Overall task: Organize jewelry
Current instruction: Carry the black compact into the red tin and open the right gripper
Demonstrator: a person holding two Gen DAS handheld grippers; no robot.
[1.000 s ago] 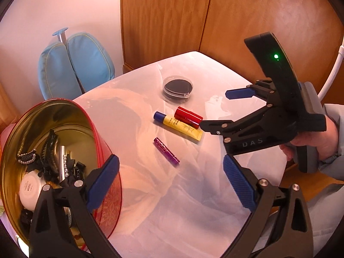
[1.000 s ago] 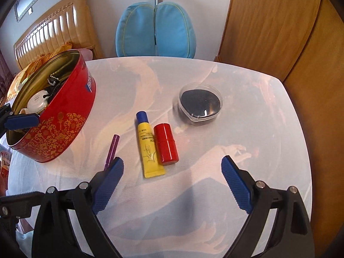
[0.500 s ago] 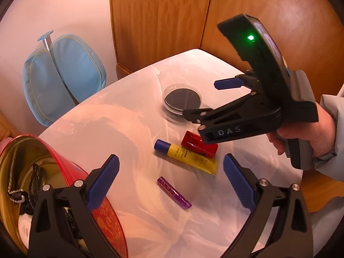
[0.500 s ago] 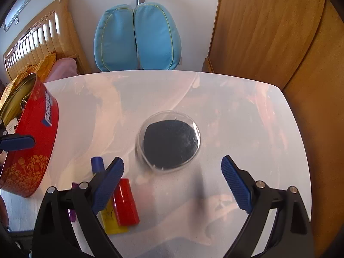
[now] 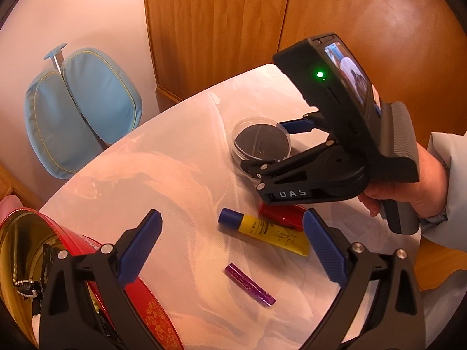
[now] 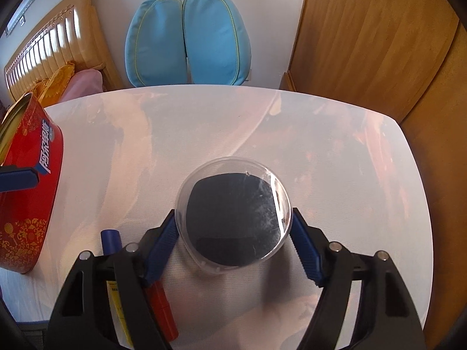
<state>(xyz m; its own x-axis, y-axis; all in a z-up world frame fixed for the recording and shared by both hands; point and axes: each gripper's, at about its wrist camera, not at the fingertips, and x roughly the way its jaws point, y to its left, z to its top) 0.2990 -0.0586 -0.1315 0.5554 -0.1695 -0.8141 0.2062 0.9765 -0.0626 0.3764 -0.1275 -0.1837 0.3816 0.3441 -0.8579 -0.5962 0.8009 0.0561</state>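
Observation:
A clear round case (image 6: 233,218) with a black pad inside stands on the white table (image 6: 335,160). My right gripper (image 6: 233,218) straddles it; its jaws are closing, and both blue pads touch the case's sides. In the left wrist view the same gripper (image 5: 262,145) reaches down onto the case (image 5: 261,143), held by a hand. My left gripper (image 5: 232,218) hovers open over a yellow tube (image 5: 271,230), a red lipstick (image 5: 280,213) and a purple stick (image 5: 249,284). A red tin (image 5: 146,306) at the lower left holds beaded jewelry (image 5: 26,285).
The red tin (image 6: 29,204) sits at the table's left edge. A blue cushioned chair (image 6: 186,40) stands behind the table, with wooden cabinet doors (image 6: 364,43) to the right and a bed headboard (image 6: 52,49) at the far left.
The right gripper moved forward and down over the round case, and its jaws narrowed onto the case's sides. The left gripper swung away from the tin toward the tubes.

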